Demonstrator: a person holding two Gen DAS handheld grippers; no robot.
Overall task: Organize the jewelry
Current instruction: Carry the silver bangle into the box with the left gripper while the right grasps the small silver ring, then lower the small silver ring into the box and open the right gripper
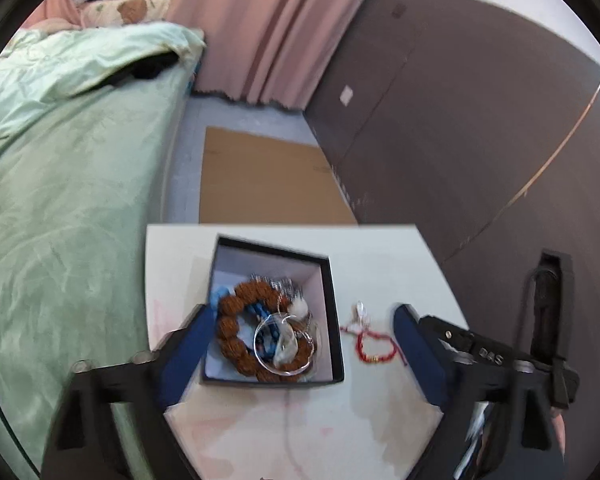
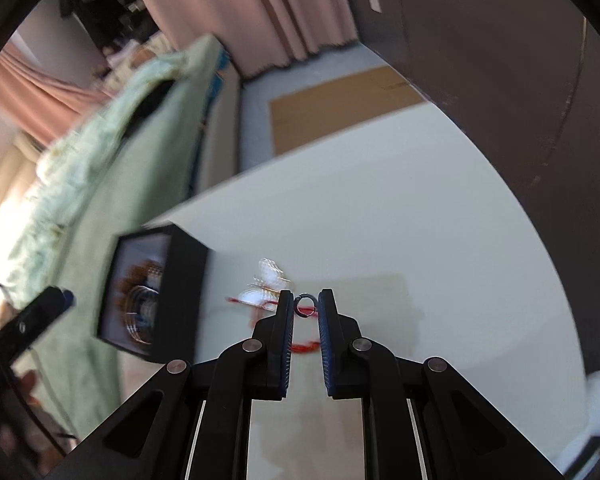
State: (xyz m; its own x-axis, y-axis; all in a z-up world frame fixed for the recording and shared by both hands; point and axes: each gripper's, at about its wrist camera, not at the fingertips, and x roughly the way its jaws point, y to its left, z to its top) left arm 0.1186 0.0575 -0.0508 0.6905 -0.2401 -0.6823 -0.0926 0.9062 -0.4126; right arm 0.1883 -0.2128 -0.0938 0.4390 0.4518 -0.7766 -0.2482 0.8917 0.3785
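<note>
A black box (image 1: 332, 280) with a white lining sits on the white table (image 1: 380, 252). It holds a brown bead bracelet (image 1: 230, 328), blue beads, a clear bangle (image 1: 284, 368) and a silver chain. My left gripper (image 1: 302, 308) hangs over the box, open wide, with nothing between its fingers. Right of the box a red string bracelet (image 1: 374, 346) with a pale charm (image 1: 360, 312) lies on the table. In the right wrist view my right gripper (image 2: 306, 304) pinches a small metal ring (image 2: 306, 305) at its fingertips, above the red bracelet (image 2: 304, 347). The box (image 2: 180, 292) is to its left.
A bed with a green cover (image 1: 60, 200) runs along the table's left side. Flat cardboard (image 1: 268, 180) lies on the floor beyond the table. A dark wall (image 1: 480, 120) stands to the right, and a pink curtain (image 1: 260, 28) hangs at the back.
</note>
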